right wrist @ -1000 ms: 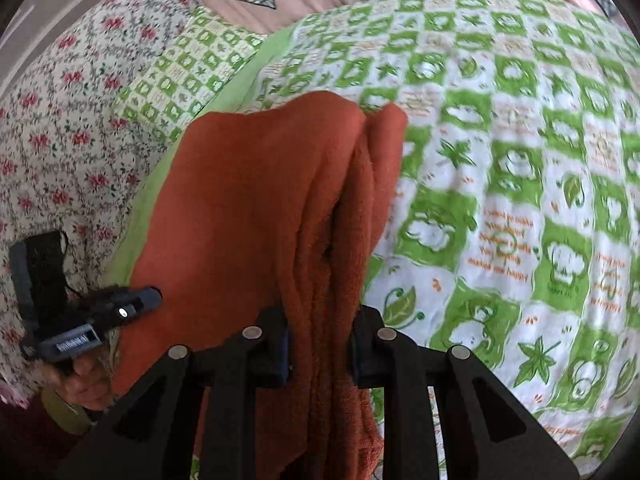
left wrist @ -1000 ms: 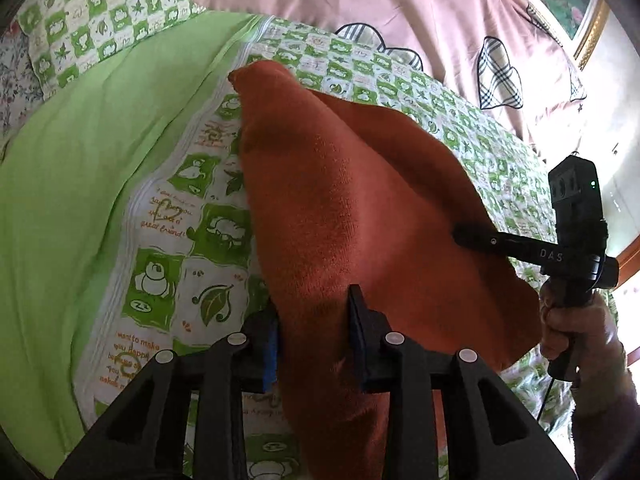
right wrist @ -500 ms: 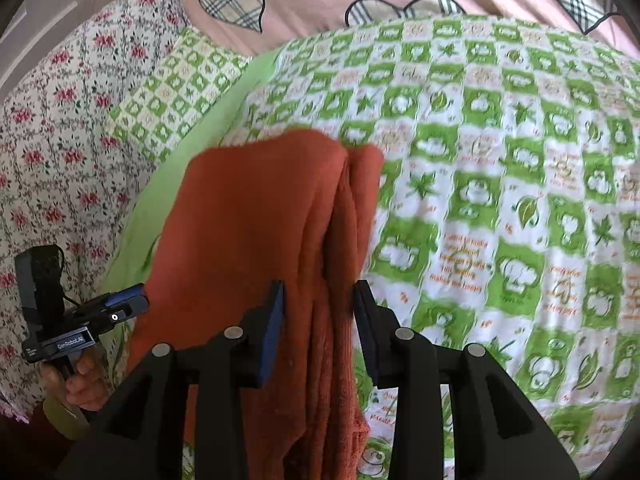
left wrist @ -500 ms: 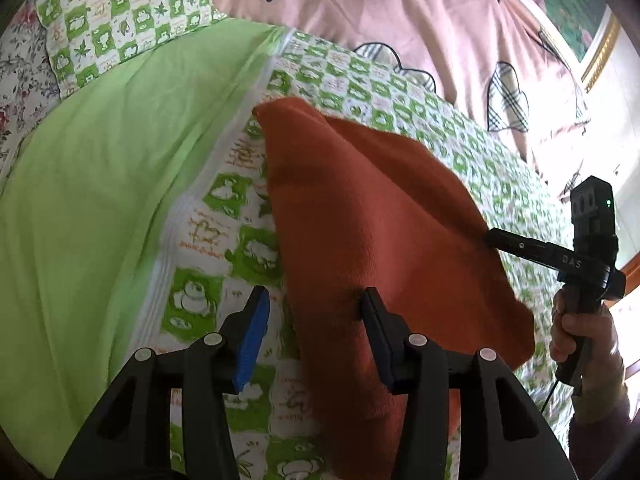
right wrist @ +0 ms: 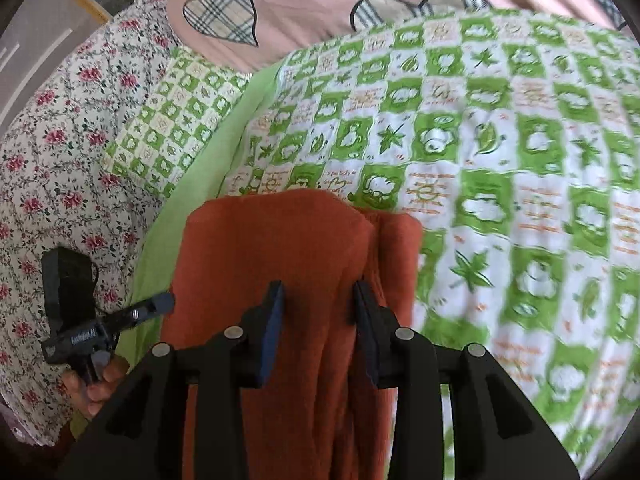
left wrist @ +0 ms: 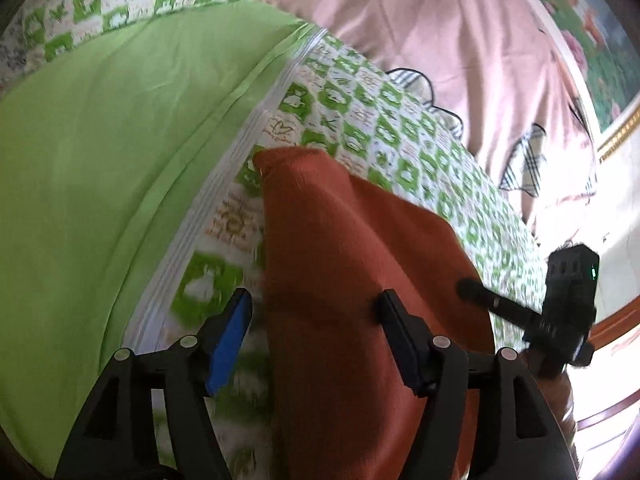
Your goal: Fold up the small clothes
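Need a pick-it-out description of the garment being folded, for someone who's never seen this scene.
Start from the bed, covered by a green-and-white checked quilt printed with leaves and cartoon animals. On it, near its plain lime-green border, lies the rust-orange cloth, folded over with stacked edges along its right side. It is the only solid-coloured, unpatterned orange item; both open claws, left and right, straddle it.

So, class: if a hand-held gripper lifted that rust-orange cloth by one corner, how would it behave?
The rust-orange cloth would probably hang limp, since it lies in soft layered folds on the green patterned quilt. Its fuzzy nap suggests it grips rather than slips. It looks light, so the fold would likely come undone.
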A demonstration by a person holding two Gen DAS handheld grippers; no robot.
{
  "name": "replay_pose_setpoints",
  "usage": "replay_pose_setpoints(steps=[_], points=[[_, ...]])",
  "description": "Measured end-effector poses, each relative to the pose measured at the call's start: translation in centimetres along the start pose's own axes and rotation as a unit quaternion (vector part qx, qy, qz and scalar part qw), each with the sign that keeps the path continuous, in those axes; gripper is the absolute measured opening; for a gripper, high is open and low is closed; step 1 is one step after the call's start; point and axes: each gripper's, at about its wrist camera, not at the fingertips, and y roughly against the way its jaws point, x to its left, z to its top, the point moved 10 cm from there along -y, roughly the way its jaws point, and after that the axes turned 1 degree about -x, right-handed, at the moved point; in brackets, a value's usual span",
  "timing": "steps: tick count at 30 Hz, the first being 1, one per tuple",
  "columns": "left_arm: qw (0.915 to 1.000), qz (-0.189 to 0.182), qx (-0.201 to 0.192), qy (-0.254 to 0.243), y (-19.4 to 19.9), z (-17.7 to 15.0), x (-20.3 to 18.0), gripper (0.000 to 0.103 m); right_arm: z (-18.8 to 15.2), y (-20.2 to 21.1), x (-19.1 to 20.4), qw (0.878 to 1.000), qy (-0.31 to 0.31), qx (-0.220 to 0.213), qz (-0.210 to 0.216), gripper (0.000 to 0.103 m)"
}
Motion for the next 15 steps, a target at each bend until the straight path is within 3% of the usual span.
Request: replay_pose_setpoints(steps=[2, 5, 7, 9, 11, 12, 15], points=[[1.0, 0.003, 0.003, 0.0, -1.4, 0.8, 0.2, 0.064, 0.0, -0.1, 0.5, 1.0, 0.017, -0.001, 0.001, 0.014], [1.0, 0.004, 0.005, -0.002, -2.9, 2.6, 0.4, 0.045, 0.4, 1.6, 2.1, 0.998, 0.052, -0.03, 0.011, 0.011], [1.0, 0.002, -0.002, -0.009, -3.0, 3.9, 0.0, 0.012, 0.6, 2.9, 2.9, 0.996, 0.07, -0.048, 0.014, 0.011], [0.9983, 0.026, -0.032, -0.041, -2.5, 5.8, -0.7, 0.008, 0.9, 3.9, 3.3, 0.995, 0.082, -0.062, 0.013, 0.011], [0.9956, 0.052, -0.049, -0.06, -2.5, 6.8, -0.9, 0.006, 0.9, 2.9, 1.7, 0.996, 0.075, -0.047, -0.016, 0.011], [0.9934, 0.076, -0.052, -0.068, -2.8, 7.4, -0.6, 0.007, 0.9, 2.0, 0.9, 0.997, 0.065, -0.036, -0.023, 0.011], [0.9915, 0.104, -0.036, -0.068, -3.4, 7.7, 0.4, 0.011, -0.1, -0.8, -1.7, 0.999, 0.024, 0.004, -0.031, 0.015]])
